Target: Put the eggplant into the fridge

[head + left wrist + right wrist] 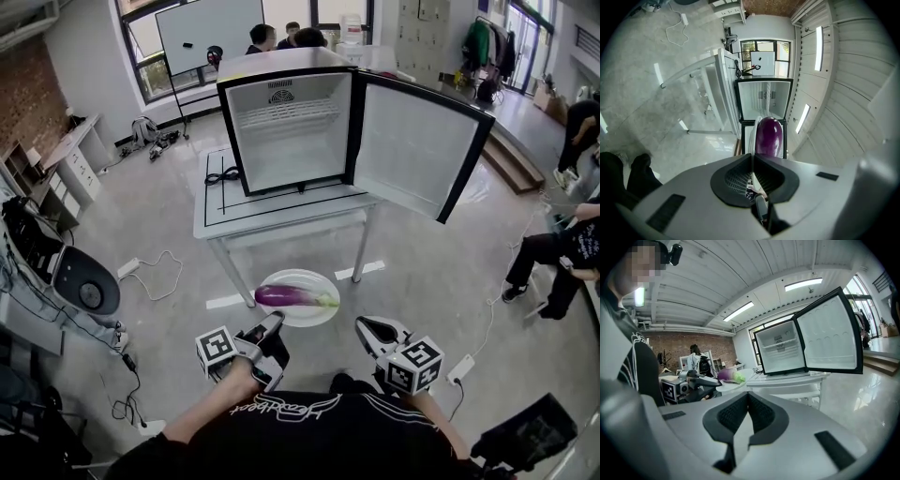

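Topping plate [298,278] in left claw [274,324]: eggplant [286,296]

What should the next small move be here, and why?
Probably carry the plate forward toward the fridge: the left tool grips its rim, the eggplant lies on it, the fridge door stands open, and the right tool is shut and empty.

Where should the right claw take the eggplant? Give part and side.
Probably the thick purple middle, from above, closing across its width. The eggplant lies flat on the plate, and its green stem end is narrow.
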Motion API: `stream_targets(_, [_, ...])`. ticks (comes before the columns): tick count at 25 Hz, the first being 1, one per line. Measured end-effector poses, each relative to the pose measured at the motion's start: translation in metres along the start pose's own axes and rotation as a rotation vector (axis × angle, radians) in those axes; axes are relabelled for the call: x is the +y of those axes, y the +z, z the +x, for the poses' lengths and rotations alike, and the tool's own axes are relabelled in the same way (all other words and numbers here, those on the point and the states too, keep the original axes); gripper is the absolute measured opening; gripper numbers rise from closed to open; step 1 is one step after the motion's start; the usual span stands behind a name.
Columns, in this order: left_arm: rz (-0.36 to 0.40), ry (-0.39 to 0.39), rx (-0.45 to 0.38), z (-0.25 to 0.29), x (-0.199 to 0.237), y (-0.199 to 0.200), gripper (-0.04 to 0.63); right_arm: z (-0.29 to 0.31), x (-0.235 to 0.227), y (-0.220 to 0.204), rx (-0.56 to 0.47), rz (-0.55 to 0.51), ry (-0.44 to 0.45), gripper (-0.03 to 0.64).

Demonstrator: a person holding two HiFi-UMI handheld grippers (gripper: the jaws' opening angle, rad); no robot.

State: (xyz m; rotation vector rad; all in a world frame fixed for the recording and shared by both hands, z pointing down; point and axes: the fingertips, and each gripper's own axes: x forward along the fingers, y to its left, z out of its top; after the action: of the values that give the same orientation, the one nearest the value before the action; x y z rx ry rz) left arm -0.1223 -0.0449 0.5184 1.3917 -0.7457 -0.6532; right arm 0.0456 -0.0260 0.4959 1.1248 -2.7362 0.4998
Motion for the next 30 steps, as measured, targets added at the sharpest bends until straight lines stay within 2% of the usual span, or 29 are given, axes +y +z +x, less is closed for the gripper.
stream_targets(14, [-0.003, 0.04, -0.06, 0.025, 0.006, 0.032, 0.025, 0.038, -0.032, 0.015, 0.031, -0.015, 0.053, 0.008])
stream_targets(17, [-0.018, 0.026, -0.071, 0.042, 0.003, 0.041, 0.025, 0.053, -0.048, 0.019, 0.037, -0.009, 0.063, 0.008])
stream_targets(22, [-0.013, 0.06, -0.084, 0.075, 0.008, 0.065, 0.025, 0.078, -0.081, 0.036, 0.033, -0.003, 0.069, 0.008])
stream_targets(30, [-0.032, 0.064, -0.075, 0.141, 0.003, 0.098, 0.025, 0.122, -0.14, 0.058, 0.045, 0.022, 0.064, 0.008])
